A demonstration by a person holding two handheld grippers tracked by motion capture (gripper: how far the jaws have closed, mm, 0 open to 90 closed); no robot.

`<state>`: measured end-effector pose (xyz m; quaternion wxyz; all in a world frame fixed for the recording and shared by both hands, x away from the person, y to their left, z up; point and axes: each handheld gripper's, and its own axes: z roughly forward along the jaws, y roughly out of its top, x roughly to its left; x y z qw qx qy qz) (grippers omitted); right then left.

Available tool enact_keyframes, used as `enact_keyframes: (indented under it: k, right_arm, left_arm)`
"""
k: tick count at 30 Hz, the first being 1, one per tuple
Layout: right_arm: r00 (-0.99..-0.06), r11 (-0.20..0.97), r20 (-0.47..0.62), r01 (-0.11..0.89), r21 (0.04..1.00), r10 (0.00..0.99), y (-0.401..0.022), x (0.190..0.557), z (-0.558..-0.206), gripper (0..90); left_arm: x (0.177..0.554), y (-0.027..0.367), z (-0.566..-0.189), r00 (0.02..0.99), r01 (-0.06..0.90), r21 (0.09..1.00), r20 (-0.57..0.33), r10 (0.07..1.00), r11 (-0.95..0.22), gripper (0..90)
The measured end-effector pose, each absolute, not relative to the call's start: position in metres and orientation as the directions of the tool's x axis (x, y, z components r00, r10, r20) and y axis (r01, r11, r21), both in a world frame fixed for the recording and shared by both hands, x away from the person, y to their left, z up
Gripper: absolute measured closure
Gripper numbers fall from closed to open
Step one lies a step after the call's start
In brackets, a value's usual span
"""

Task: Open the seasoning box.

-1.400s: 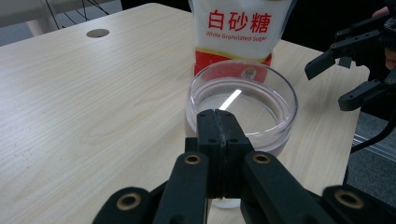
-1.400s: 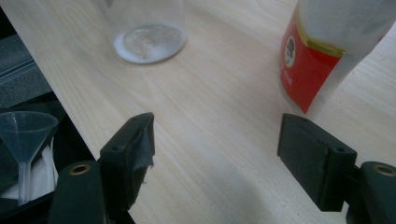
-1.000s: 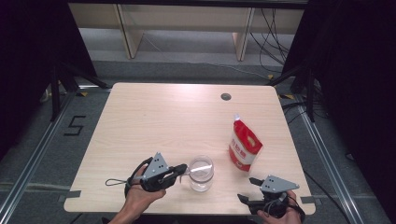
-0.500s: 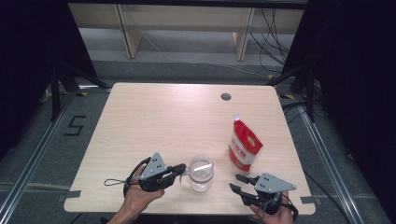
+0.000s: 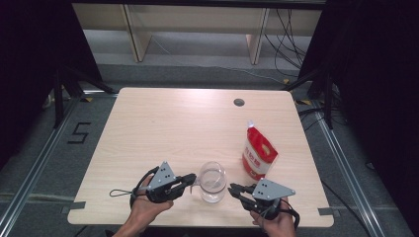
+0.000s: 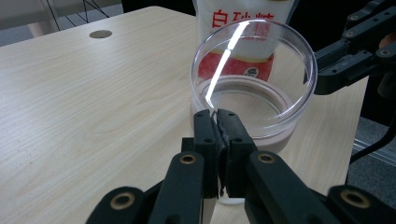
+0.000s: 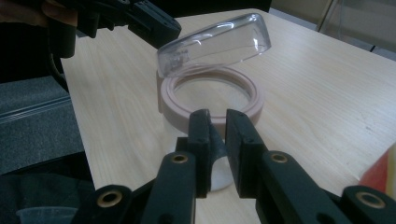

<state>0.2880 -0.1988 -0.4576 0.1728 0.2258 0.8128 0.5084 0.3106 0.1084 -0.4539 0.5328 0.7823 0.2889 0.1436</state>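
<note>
Pale wood-grain bench (image 5: 163, 123) is seen under the high view, w/ a small dark round hole (image 5: 239, 102) near its far edge; dark floor w/ metal rails lies around it, light shelf legs and loose cables at the back.

Clear jar (image 5: 213, 183) is stood upright near the front edge, approx. mid-bench, between the two tools. It's a see-through round container w/ a pinkish ring (image 7: 211, 95) around its mouth. Its clear lid (image 7: 214, 44) is tipped up at an angle, hinged open on one side above the ring, as seen in the right gripper view. Red-and-white pouch (image 5: 258, 153) w/ red characters is stood just right of and behind the jar, apart from it.

Left tool (image 5: 190, 180) is held low at the jar's left, level w/ the bench, jaws pointed right at the jar. In the left gripper view its jaws are pressed together, tips at the near rim of the tipped lid; whether that rim is pinched can't be told from here.

Right tool (image 5: 235, 189) is held by the right hand (image 5: 272, 219) at the jar's right, jaws pointed left at it. Its jaws have just been closing and a narrow gap is left between them; the tips are seen right at the jar's near side, below the ring. Nothing is seen pinched between them.
</note>
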Motion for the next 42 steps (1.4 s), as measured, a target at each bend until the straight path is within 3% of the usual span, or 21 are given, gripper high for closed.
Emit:
enact_keyframes:
  k: [16,20,21,22,25,27,35,42]
  right_arm:
    - [-0.846,0.364,-0.054,0.169,0.916,0.53,-0.183,0.3,-0.454,88.5]
    - [-0.847,0.363,-0.051,0.172,0.916,0.53,-0.181,0.301,-0.453,89.1]
    - [-0.847,0.363,-0.051,0.172,0.916,0.53,-0.181,0.301,-0.453,89.1]
    - [-0.849,0.355,-0.058,0.157,0.921,0.526,-0.179,0.302,-0.453,89.1]
    - [-0.847,0.355,-0.057,0.16,0.921,0.529,-0.178,0.301,-0.452,89.1]
    - [-0.857,0.349,-0.051,0.153,0.925,0.512,-0.176,0.302,-0.451,89.1]
    - [-0.852,0.336,-0.039,0.163,0.928,0.522,-0.17,0.299,-0.447,89.1]
    - [-0.864,0.335,-0.048,0.143,0.931,0.502,-0.163,0.299,-0.444,89.0]
  left_arm:
    - [0.312,0.11,-0.455,0.796,0.289,0.922,-0.083,0.599,-0.256,84.2]
    - [0.309,0.111,-0.455,0.797,0.304,0.918,-0.099,0.595,-0.255,65.6]
    - [0.308,0.111,-0.455,0.799,0.31,0.915,-0.104,0.593,-0.257,65.6]
    - [0.305,0.114,-0.455,0.811,0.288,0.915,-0.074,0.581,-0.285,53.7]
    - [0.301,0.117,-0.458,0.796,0.322,0.905,-0.101,0.596,-0.277,41.7]
    - [0.3,0.124,-0.463,0.807,0.317,0.889,-0.069,0.587,-0.332,38.3]
    - [0.296,0.131,-0.48,0.768,0.374,0.858,-0.075,0.636,-0.352,24.1]
    - [0.296,0.137,-0.487,0.746,0.399,0.846,-0.074,0.662,-0.354,17.1]
